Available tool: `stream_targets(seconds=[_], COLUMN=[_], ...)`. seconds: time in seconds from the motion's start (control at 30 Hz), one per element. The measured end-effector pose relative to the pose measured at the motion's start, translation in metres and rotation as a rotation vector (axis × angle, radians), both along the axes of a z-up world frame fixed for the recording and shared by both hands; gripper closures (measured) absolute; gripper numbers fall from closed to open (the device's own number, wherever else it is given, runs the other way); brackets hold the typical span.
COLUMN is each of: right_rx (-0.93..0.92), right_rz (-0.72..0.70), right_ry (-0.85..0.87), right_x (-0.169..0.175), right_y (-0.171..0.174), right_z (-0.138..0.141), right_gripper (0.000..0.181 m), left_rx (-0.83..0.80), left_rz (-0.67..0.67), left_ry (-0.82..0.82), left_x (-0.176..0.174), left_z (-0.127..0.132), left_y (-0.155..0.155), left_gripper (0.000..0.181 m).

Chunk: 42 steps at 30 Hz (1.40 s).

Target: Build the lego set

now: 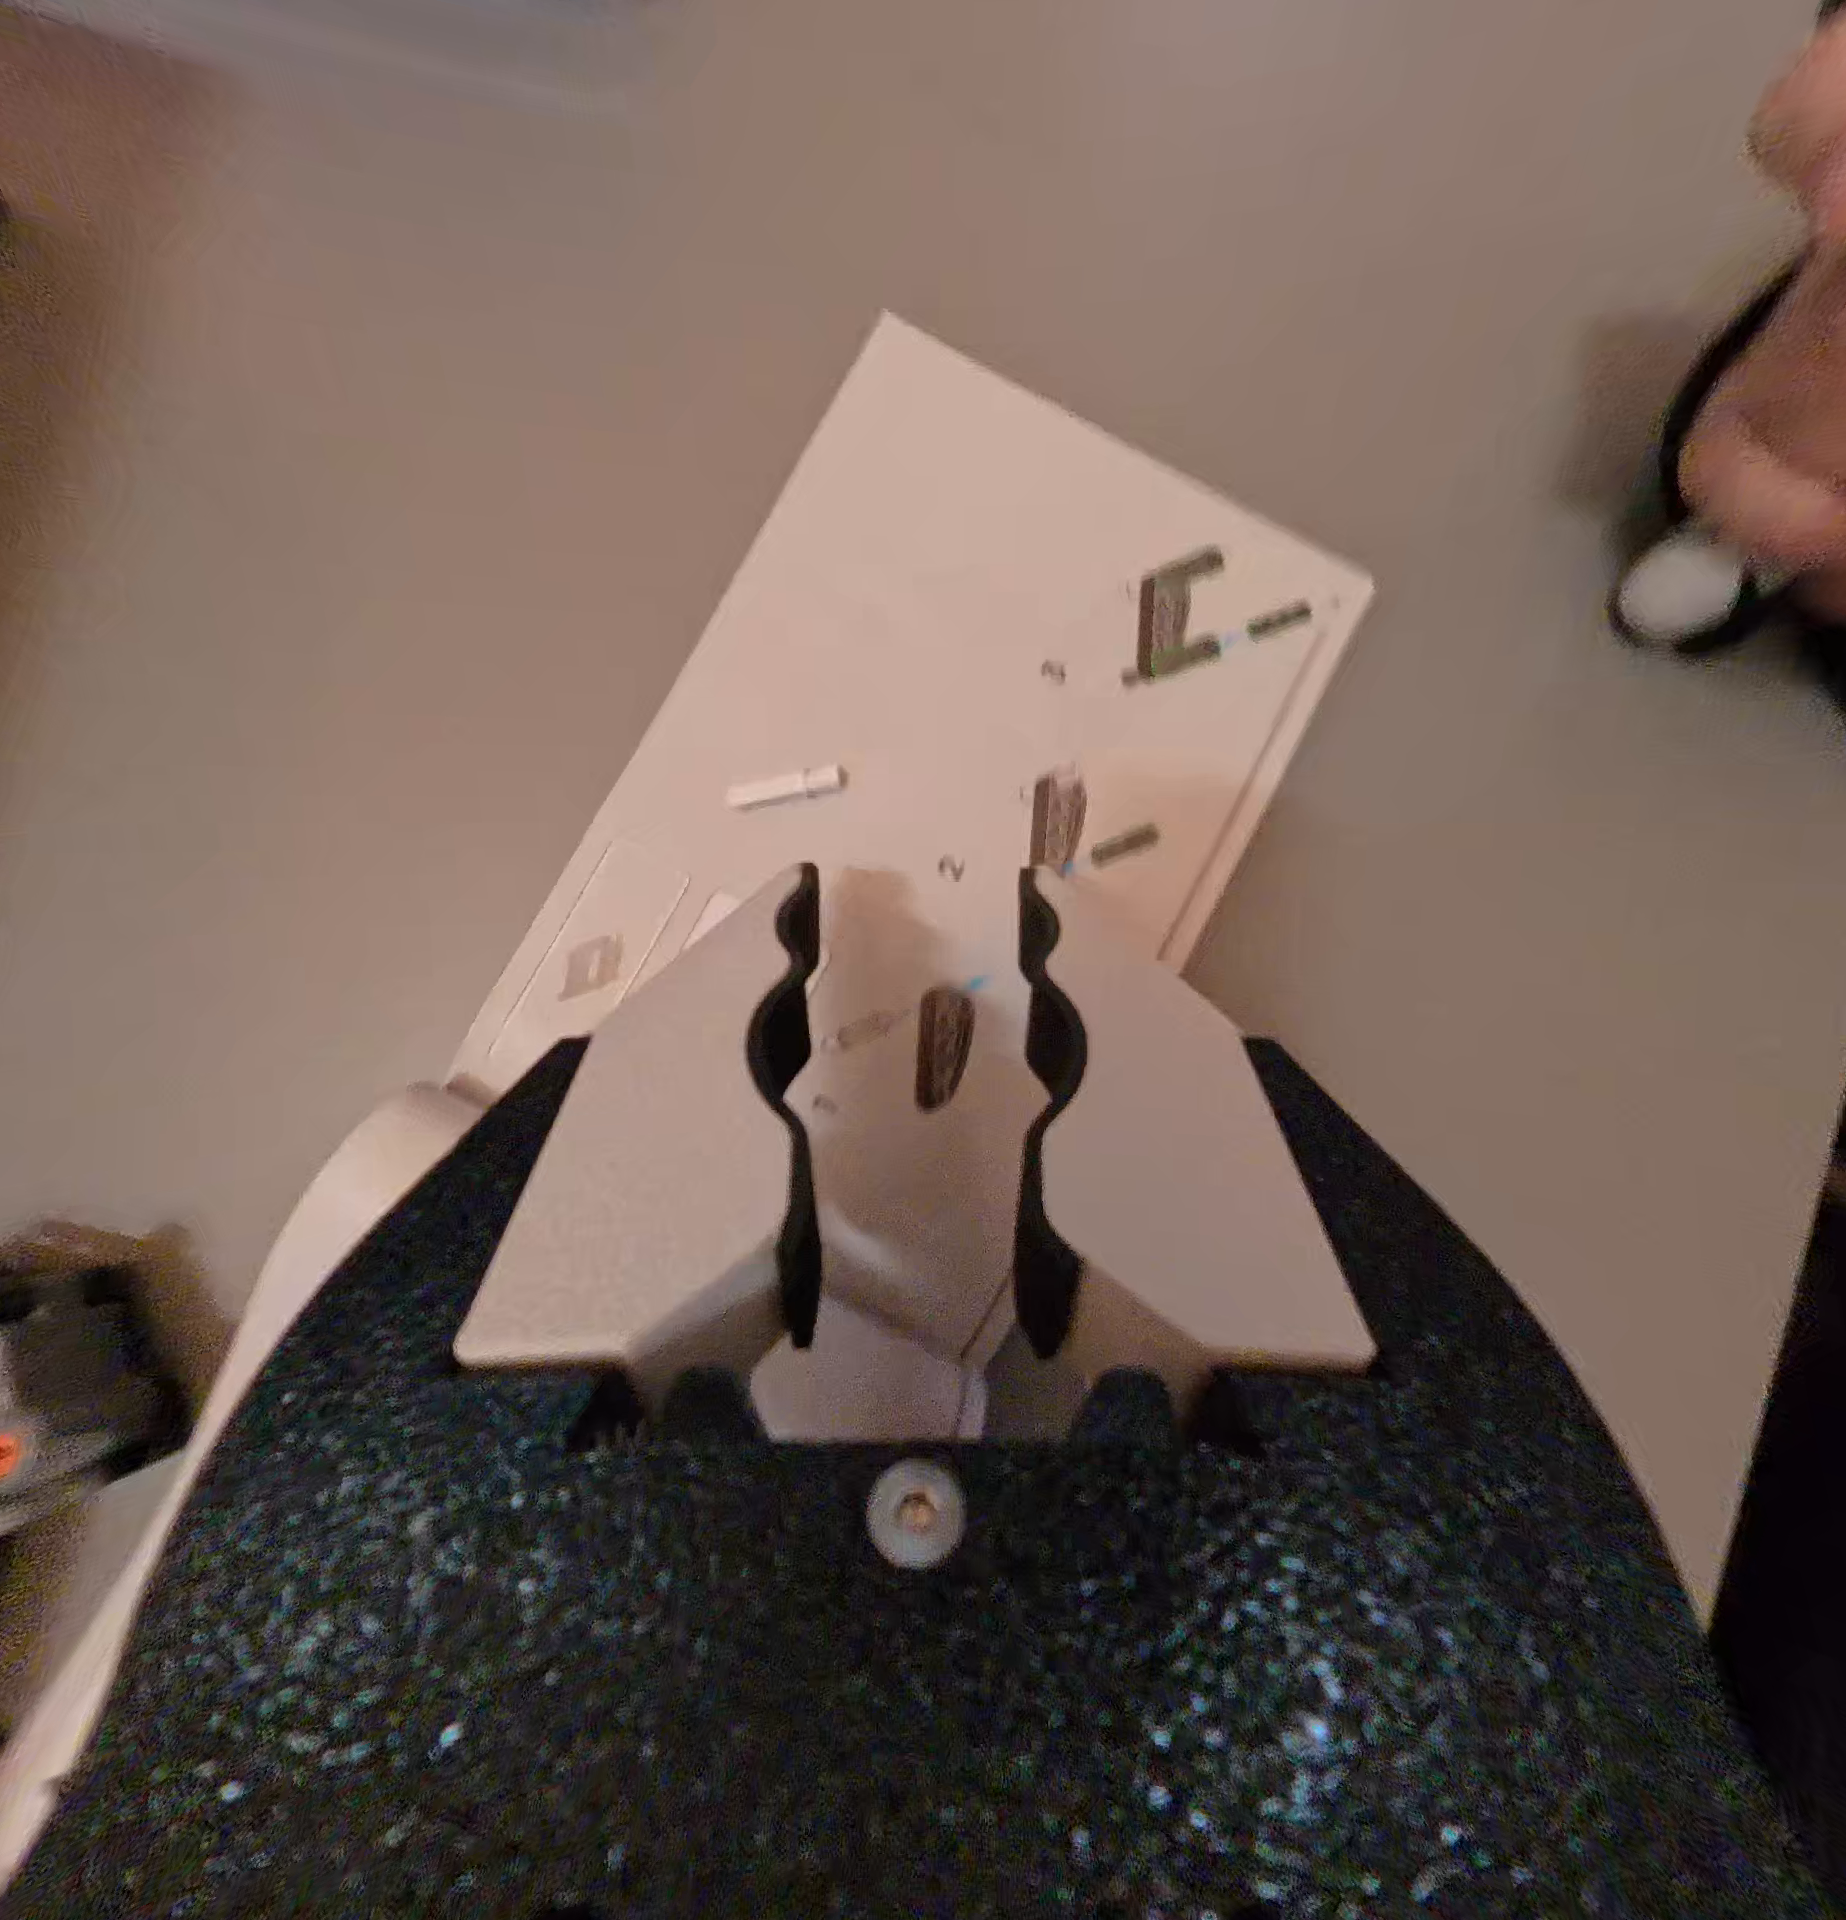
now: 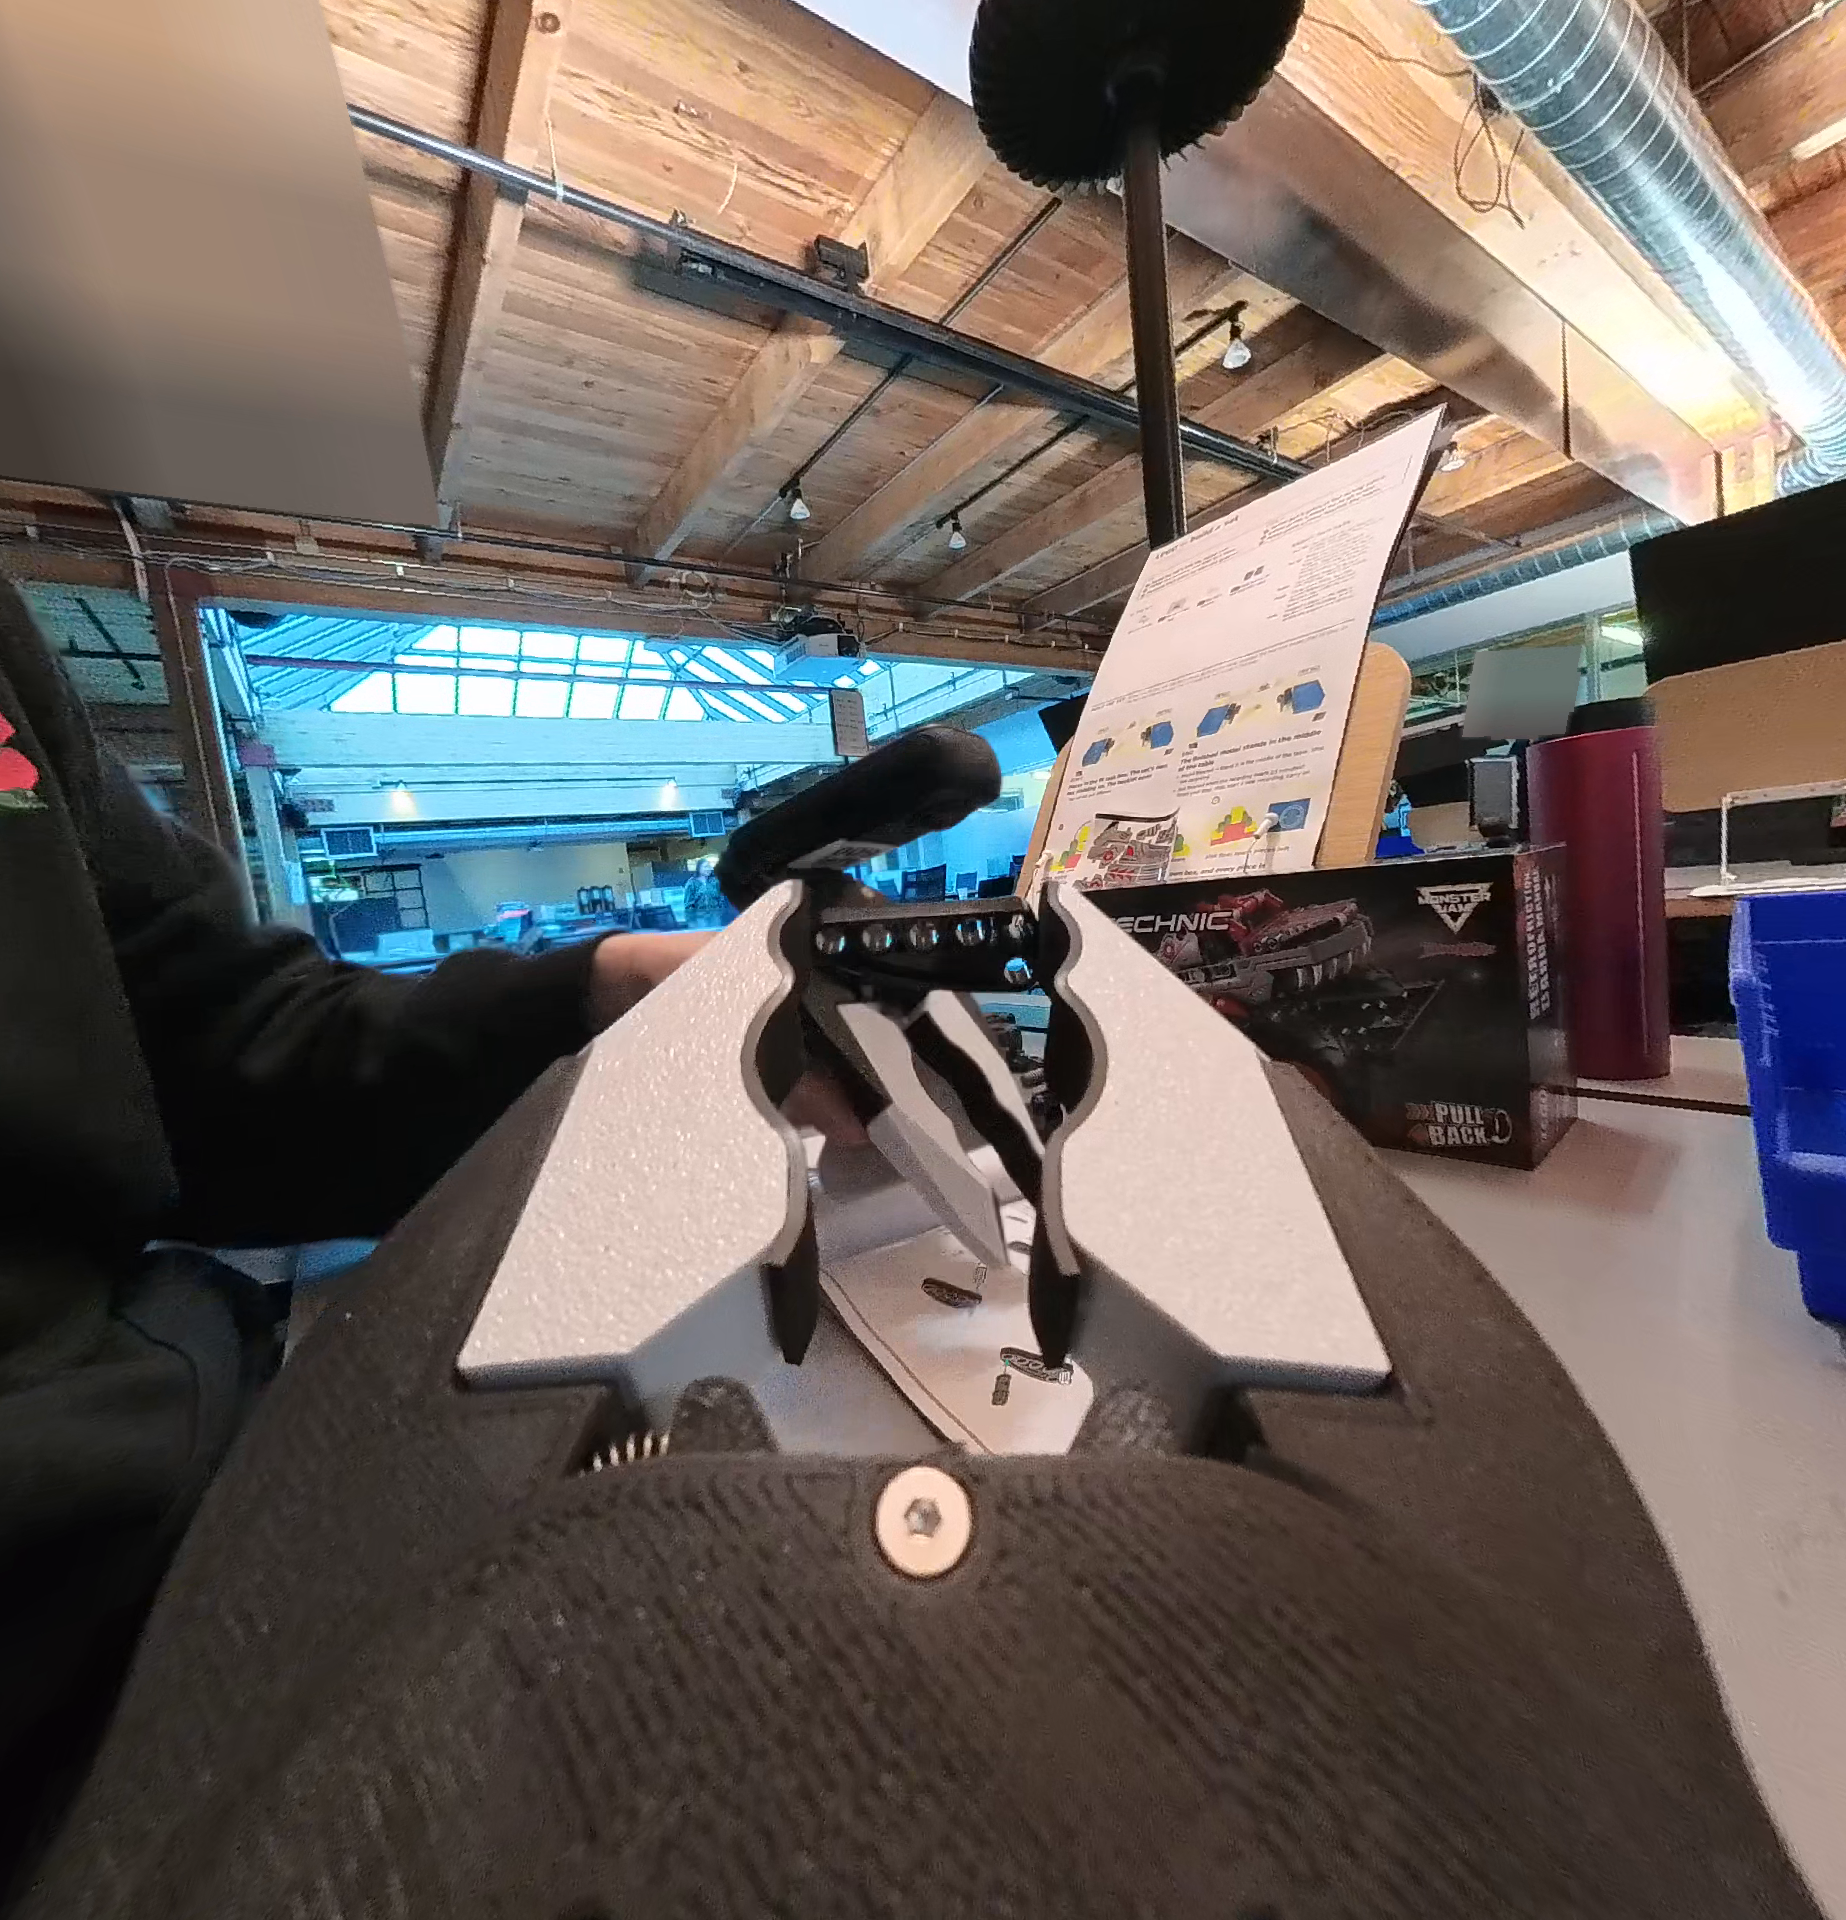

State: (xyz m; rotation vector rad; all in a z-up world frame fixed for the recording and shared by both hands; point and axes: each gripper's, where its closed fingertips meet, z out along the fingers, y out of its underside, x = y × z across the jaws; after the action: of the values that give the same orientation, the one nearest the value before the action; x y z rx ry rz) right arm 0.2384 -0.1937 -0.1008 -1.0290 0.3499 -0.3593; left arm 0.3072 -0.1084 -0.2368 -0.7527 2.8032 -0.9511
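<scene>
Left gripper [image 1: 919, 883] jaws apart over the manual [image 1: 898, 644]; right gripper [image 2: 919, 914] clamps a black beam [image 2: 919, 935]; blue bin [image 2: 1812, 1091] at table [image 2: 1625, 1351] edge.

Left gripper [image 1: 919, 883]: matt pale-grey metal fingers, wavy black rubbery inner pads, on a coarse black speckled plastic body; beneath it a smooth matt white paper instruction sheet [image 1: 960, 582] on a smooth matt grey table [image 1: 379, 520]. Right gripper [image 2: 919, 914]: finely pebbled grey metal fingers on a ribbed, layered black plastic body, shut on a glossy black plastic beam [image 2: 919, 940]. Surroundings: glossy printed cardboard box [image 2: 1345, 997], glossy blue plastic bin [image 2: 1812, 1091], rough wooden ceiling [image 2: 607, 312].
</scene>
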Motion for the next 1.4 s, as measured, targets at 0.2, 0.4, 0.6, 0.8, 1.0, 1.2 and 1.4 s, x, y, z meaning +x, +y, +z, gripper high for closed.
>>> stream_targets(seconds=[0.2,0.4,0.6,0.8,1.0,1.2,1.4], right_rx=[0.000,0.007,0.018,0.022,0.028,0.028,0.034], right_rz=[-0.001,0.016,0.023,0.032,0.036,0.037,0.046], right_ry=[-0.012,-0.009,-0.009,-0.006,-0.004,-0.006,-0.001], right_x=[-0.002,-0.002,-0.002,-0.002,-0.002,-0.003,-0.003], right_y=[0.000,0.000,-0.001,-0.001,-0.001,-0.001,0.000], right_z=[0.001,0.001,0.002,0.002,0.002,0.002,0.002], right_gripper=[0.140,0.140,0.140,0.140,0.140,0.141,0.140], left_rx=[0.047,-0.041,-0.026,-0.027,-0.011,0.030,0.091], left_rz=[0.296,0.404,0.365,0.351,0.333,0.194,0.255], left_ry=[-0.113,-0.136,-0.169,-0.140,-0.141,-0.192,-0.272], left_x=[0.032,0.046,0.045,0.048,0.046,0.029,0.024], left_z=[-0.019,-0.021,-0.020,-0.012,-0.020,-0.019,-0.010], left_y=[-0.007,-0.019,-0.018,-0.010,-0.025,-0.013,0.025], left_gripper=[0.127,0.136,0.152,0.153,0.151,0.168,0.160])
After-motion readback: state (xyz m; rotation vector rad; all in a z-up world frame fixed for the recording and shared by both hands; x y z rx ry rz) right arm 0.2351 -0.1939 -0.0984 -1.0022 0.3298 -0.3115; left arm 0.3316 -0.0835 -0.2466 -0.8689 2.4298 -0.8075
